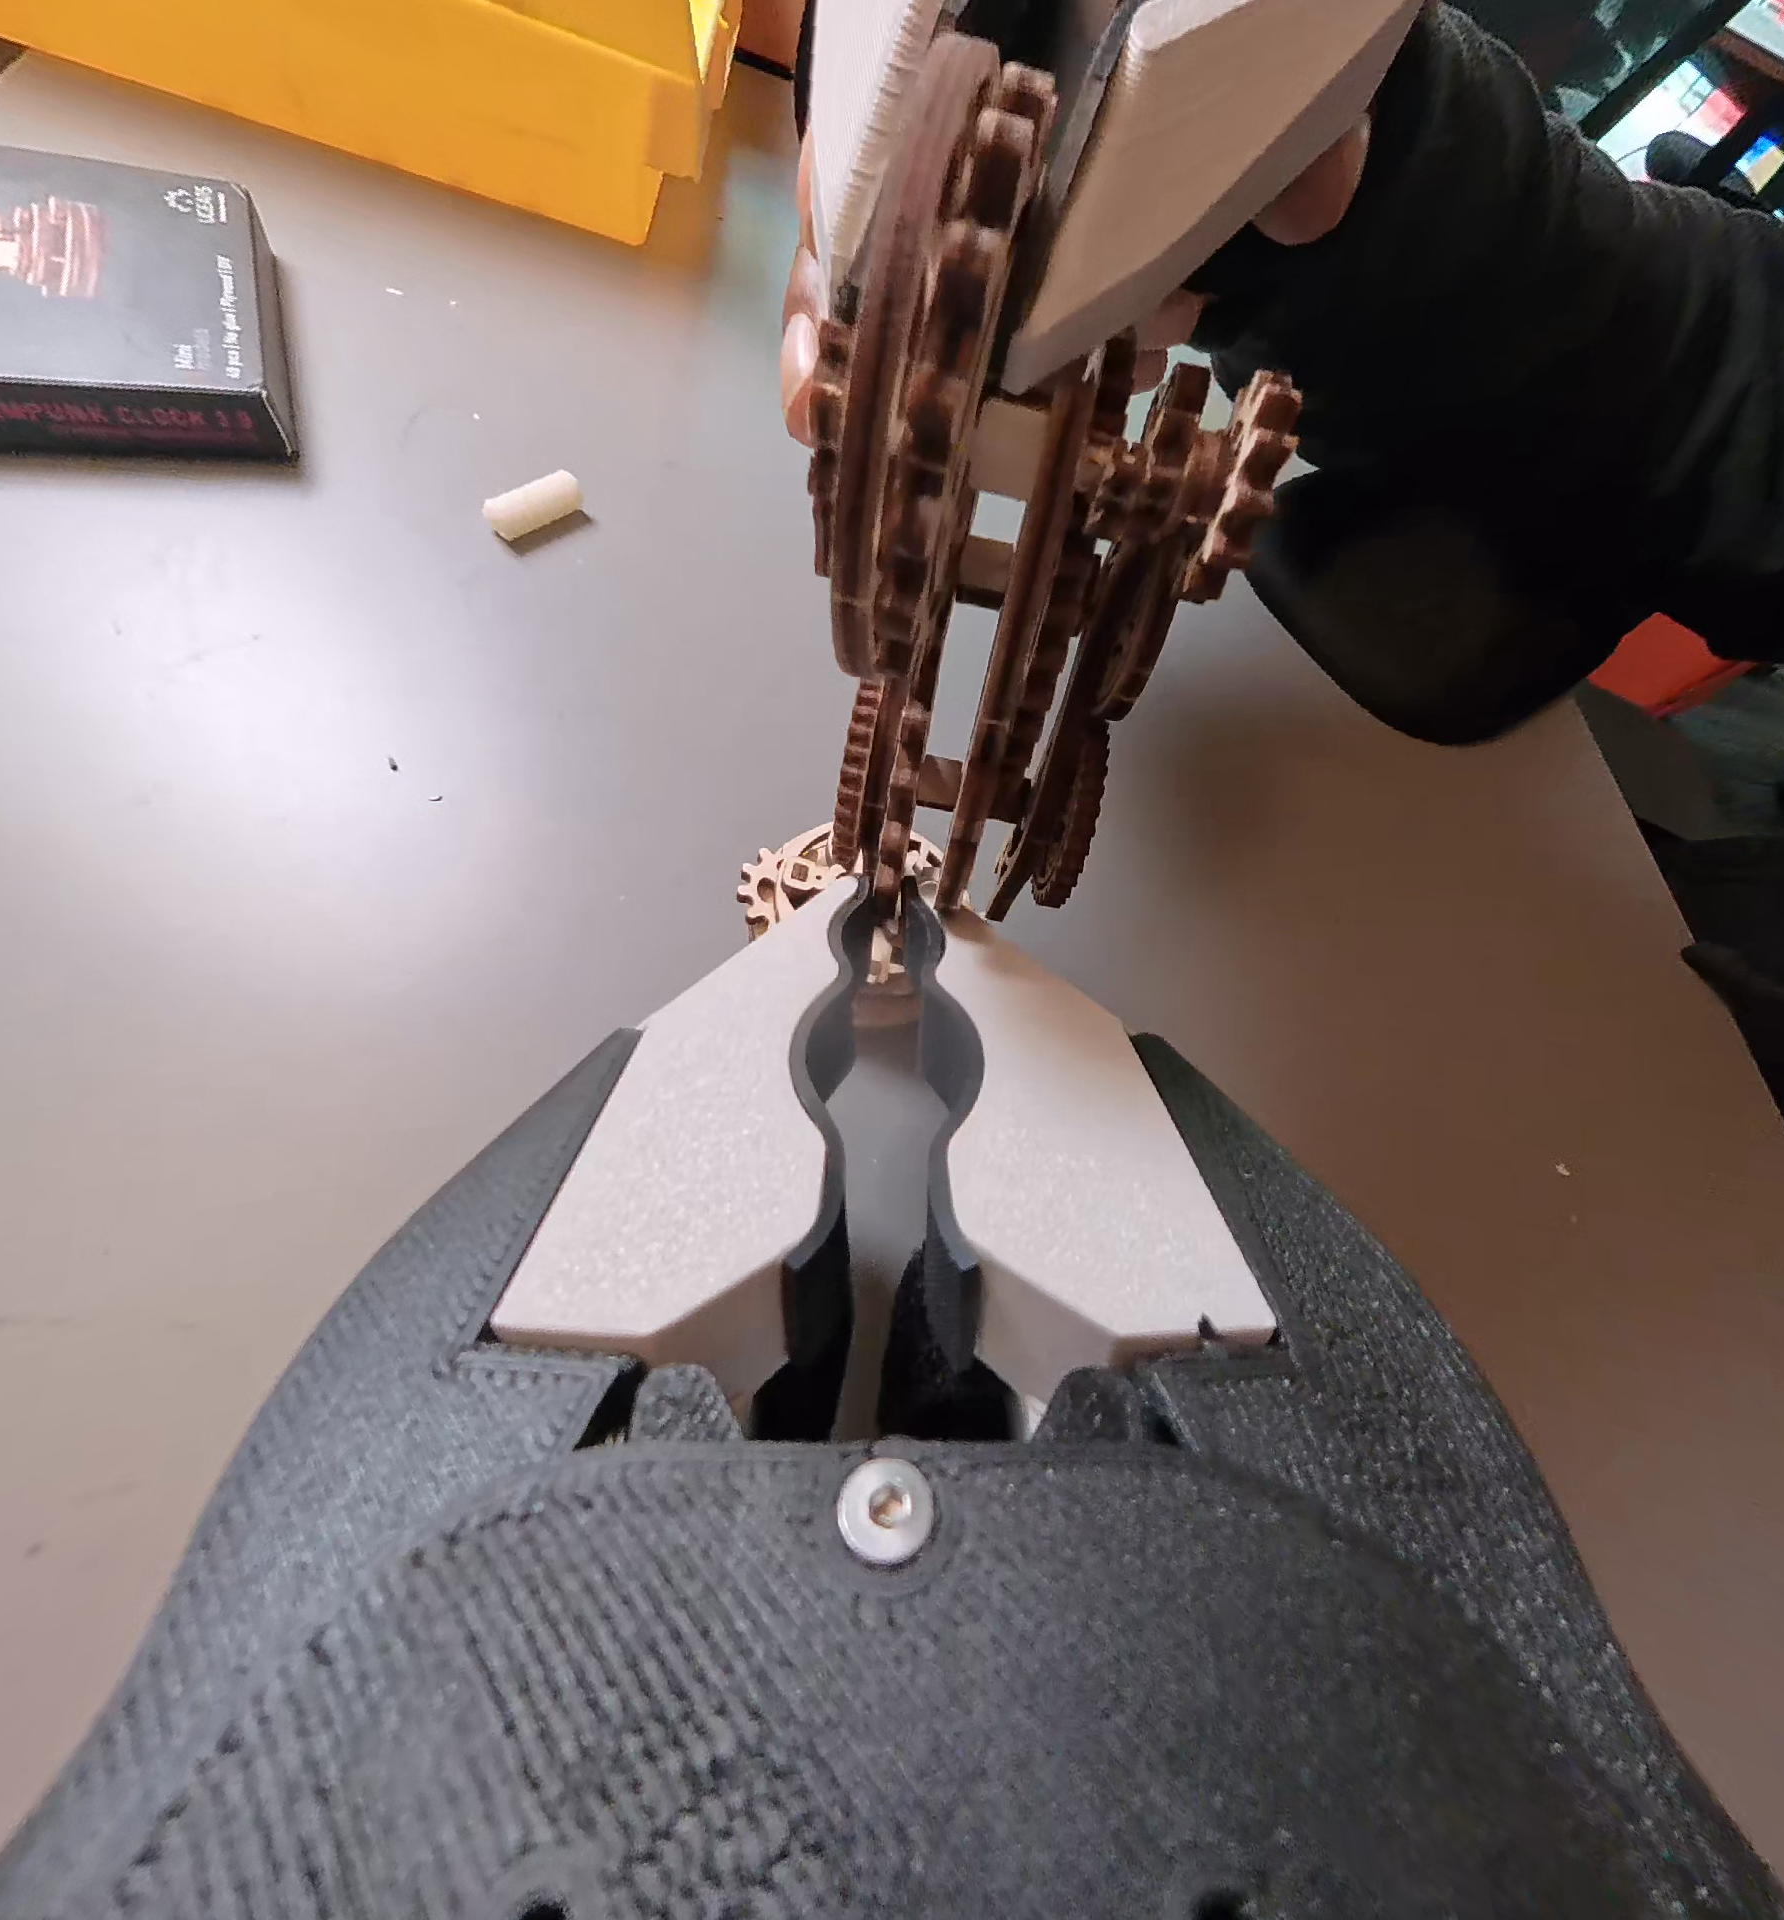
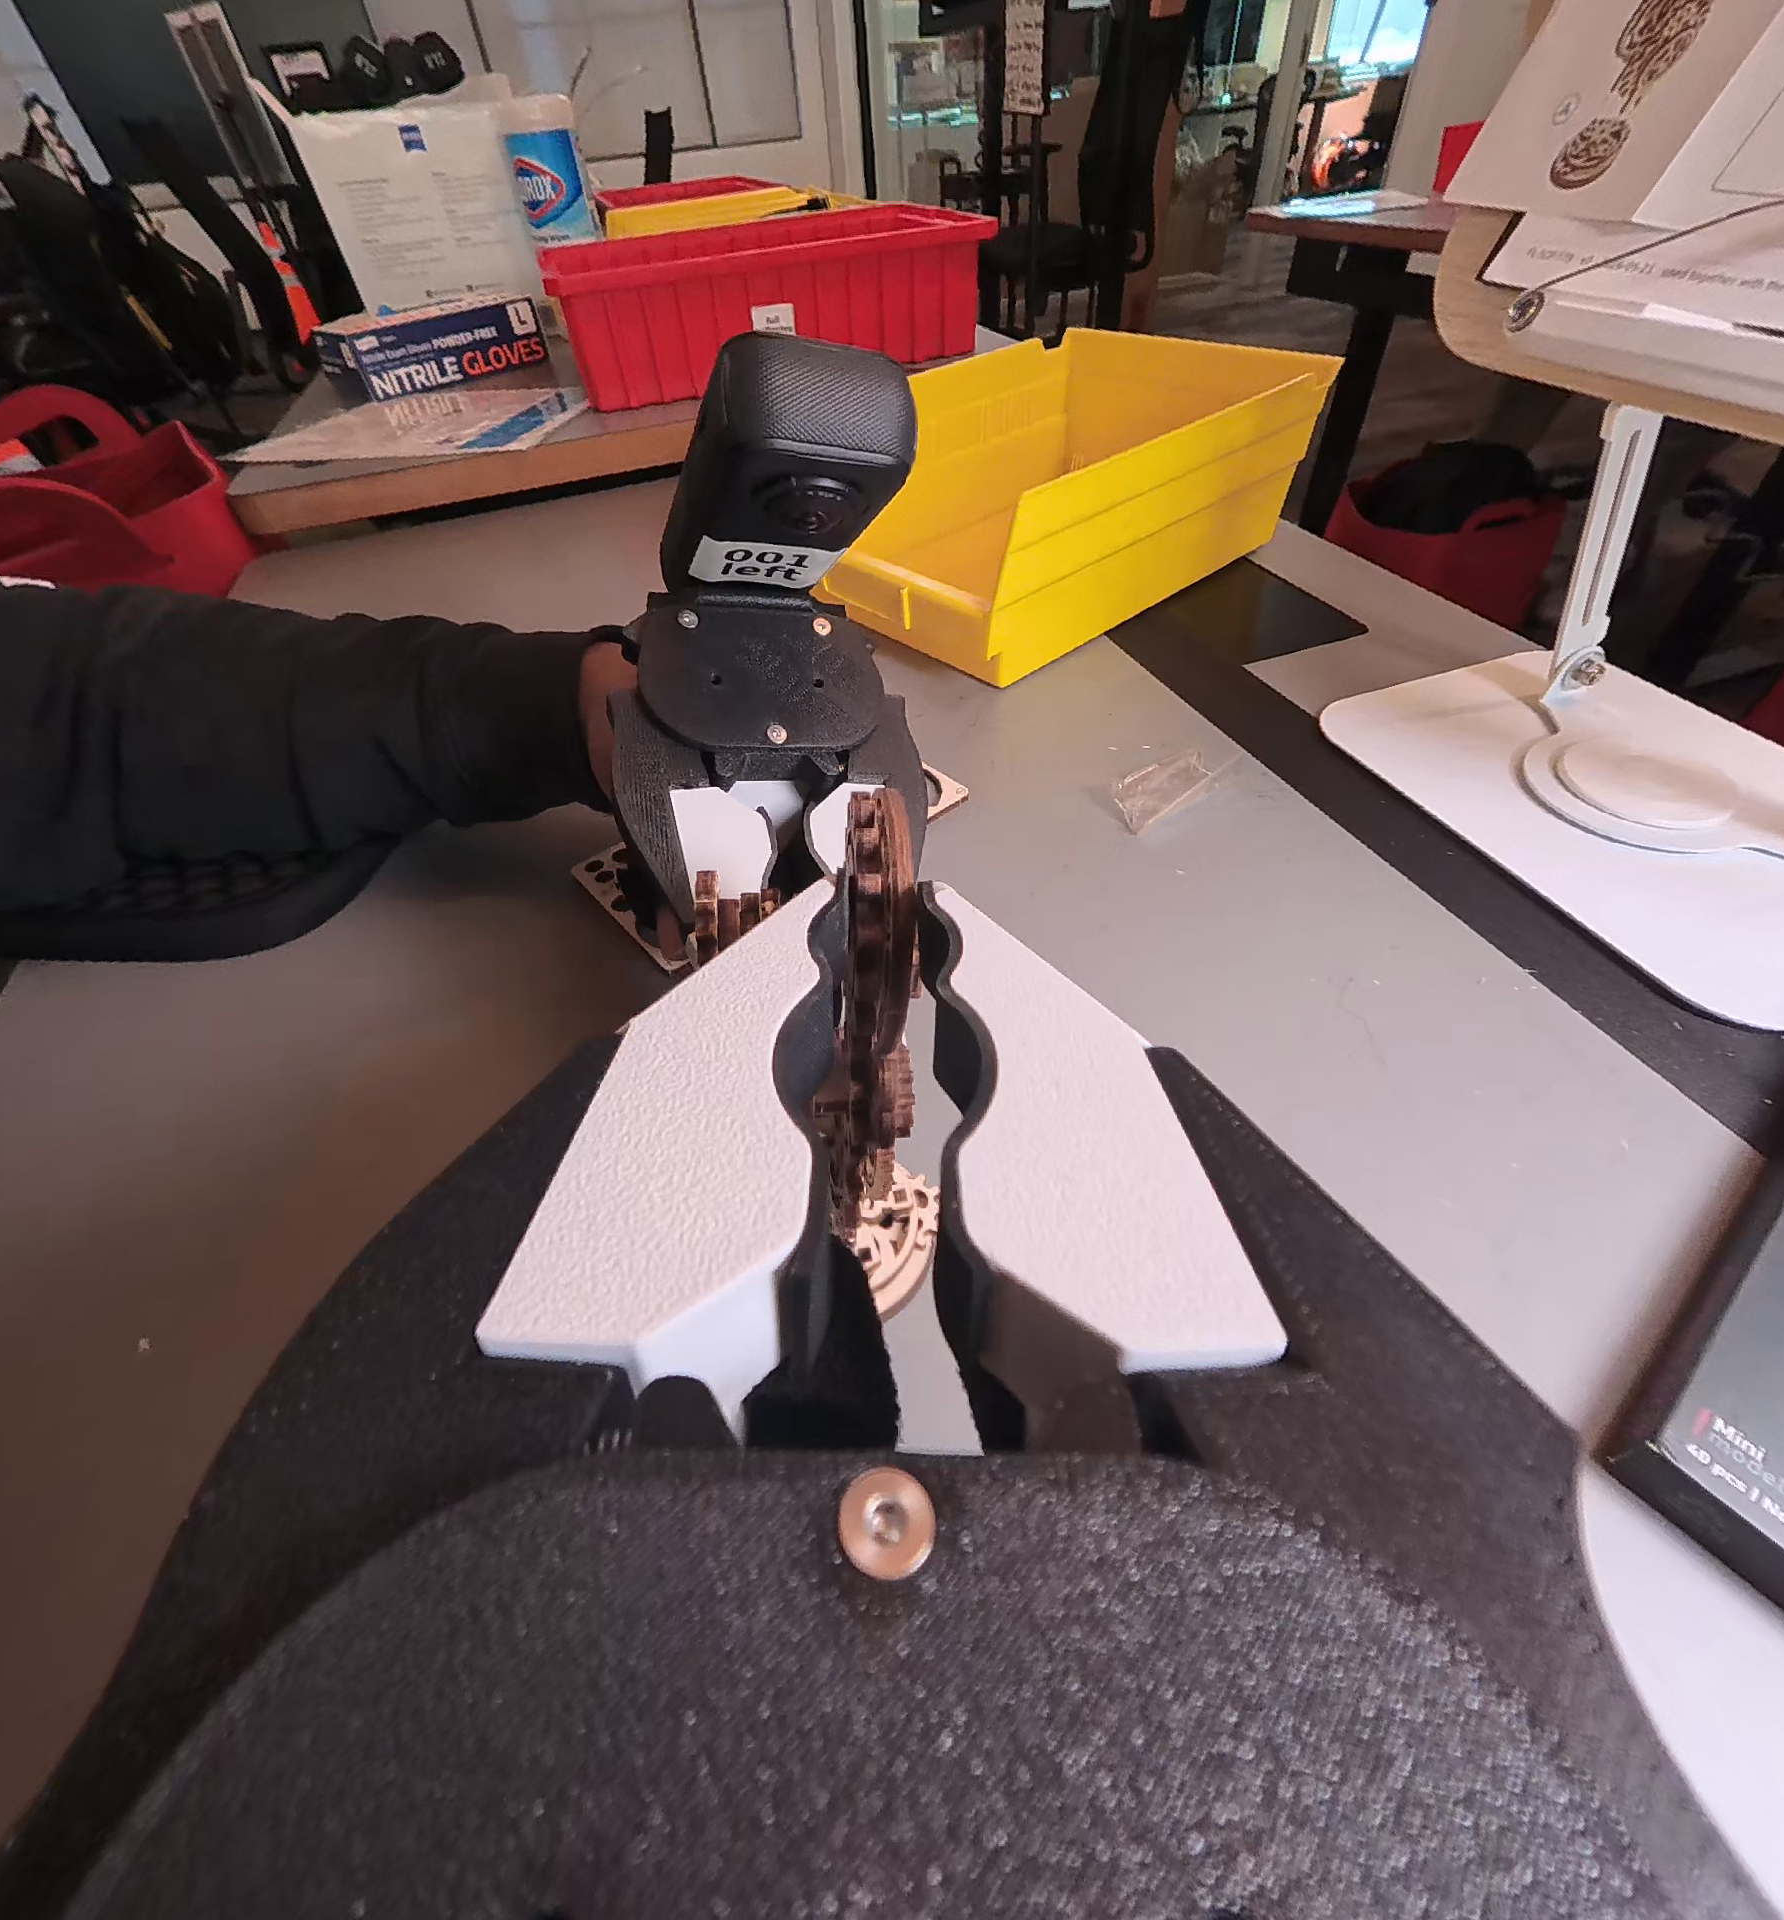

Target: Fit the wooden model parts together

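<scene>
Grey worktable [image 2: 1231, 935] in a busy workshop, with the wooden gear model [image 1: 981, 540] held above it between two grippers.

Right gripper [image 2: 883, 914] is clamped on the model's large dark disc; left gripper [image 1: 893, 899] is nearly shut, pinching a thin plate at the model's lower edge. The model looks light, stiff and brittle at its teeth, so I would hold flat plates, not gears. A pale gear base [image 1: 789, 873] lies just beneath. Yellow bin [image 2: 1096, 488], dark box [image 1: 98, 312] and small white peg [image 1: 535, 504] stand well apart, blocking nothing.
</scene>
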The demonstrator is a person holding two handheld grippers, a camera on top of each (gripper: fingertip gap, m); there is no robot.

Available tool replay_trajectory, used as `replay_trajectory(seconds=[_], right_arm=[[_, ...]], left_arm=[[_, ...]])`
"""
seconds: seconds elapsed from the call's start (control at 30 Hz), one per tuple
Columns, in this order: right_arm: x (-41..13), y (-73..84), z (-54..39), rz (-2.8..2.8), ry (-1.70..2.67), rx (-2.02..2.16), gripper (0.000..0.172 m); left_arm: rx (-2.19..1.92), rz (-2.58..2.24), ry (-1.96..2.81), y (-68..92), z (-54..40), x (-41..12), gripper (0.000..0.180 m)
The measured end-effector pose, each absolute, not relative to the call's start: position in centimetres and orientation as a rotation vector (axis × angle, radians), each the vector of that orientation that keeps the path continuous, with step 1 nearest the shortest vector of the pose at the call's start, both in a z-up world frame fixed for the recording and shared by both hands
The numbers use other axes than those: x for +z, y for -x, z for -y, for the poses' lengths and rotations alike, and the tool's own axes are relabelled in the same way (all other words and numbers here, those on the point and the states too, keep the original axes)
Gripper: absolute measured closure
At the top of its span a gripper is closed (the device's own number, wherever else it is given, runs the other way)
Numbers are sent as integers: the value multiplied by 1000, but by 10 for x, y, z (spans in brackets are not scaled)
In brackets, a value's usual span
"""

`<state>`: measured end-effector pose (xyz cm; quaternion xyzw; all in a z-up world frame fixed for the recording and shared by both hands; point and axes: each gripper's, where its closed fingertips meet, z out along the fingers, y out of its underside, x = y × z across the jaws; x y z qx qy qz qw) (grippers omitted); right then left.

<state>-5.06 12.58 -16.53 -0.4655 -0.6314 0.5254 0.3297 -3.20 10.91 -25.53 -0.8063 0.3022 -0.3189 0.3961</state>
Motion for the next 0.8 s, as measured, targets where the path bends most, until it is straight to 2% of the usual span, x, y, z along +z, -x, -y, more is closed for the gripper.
replay_trajectory(seconds=[0.27, 0.37, 0.57, 0.73, 0.8], right_arm=[[-164, 50, -129, 1630, 1215, 1393, 161], [-157, 49, -132, 1586, 1241, 1351, 161], [-160, 51, -152, 1457, 1416, 1127, 161], [-158, 50, -163, 1301, 1577, 1098, 161], [-152, 50, -160, 1261, 1590, 1111, 161]], left_arm=[[-799, -741, 2040, 33, -113, -254, 176], [-768, -712, 2028, 41, -111, -242, 162], [-563, -612, 1982, 58, -107, -212, 150], [-415, -479, 2009, 45, -118, -214, 118], [-351, -448, 2012, 41, -123, -216, 114]])
